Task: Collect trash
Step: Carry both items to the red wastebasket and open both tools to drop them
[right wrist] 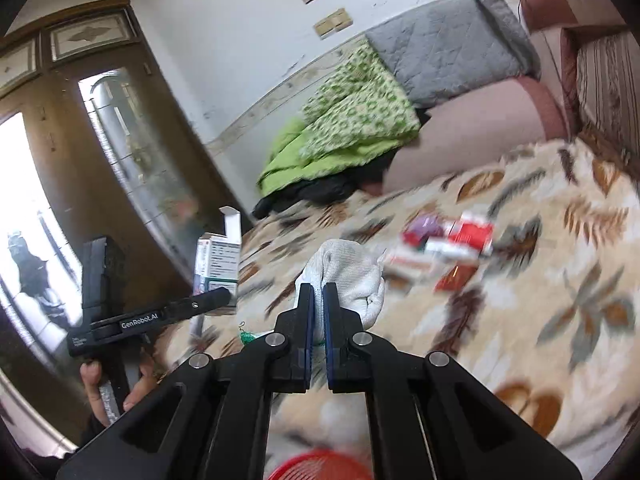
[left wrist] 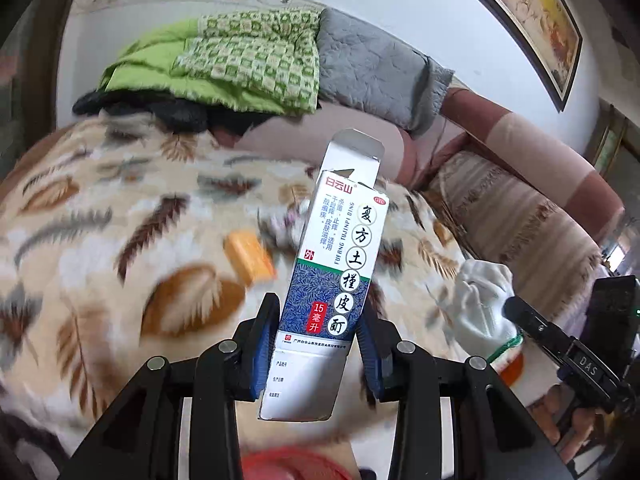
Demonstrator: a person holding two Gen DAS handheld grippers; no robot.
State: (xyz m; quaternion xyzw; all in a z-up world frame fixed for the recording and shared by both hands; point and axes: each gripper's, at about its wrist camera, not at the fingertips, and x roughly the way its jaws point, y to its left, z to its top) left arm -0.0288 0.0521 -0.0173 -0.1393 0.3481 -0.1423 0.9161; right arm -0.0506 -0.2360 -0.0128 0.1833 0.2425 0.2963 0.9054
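Observation:
My left gripper [left wrist: 318,320] is shut on a tall white and blue medicine box [left wrist: 340,264] with its top flap open, held upright above the bed. The box also shows in the right wrist view [right wrist: 218,260]. My right gripper [right wrist: 319,296] is shut on a crumpled white cloth glove [right wrist: 348,276], which also shows in the left wrist view [left wrist: 484,304]. Several red and white packets [right wrist: 452,240] lie blurred on the blanket ahead of the right gripper. An orange packet [left wrist: 248,258] lies on the blanket beyond the left gripper.
A red mesh basket [right wrist: 320,466] sits just below both grippers, also in the left wrist view [left wrist: 292,464]. A leaf-patterned blanket [left wrist: 120,240] covers the bed. Green quilts [left wrist: 224,64] and a grey pillow [right wrist: 448,44] lie against the wall. A wooden wardrobe [right wrist: 100,128] stands left.

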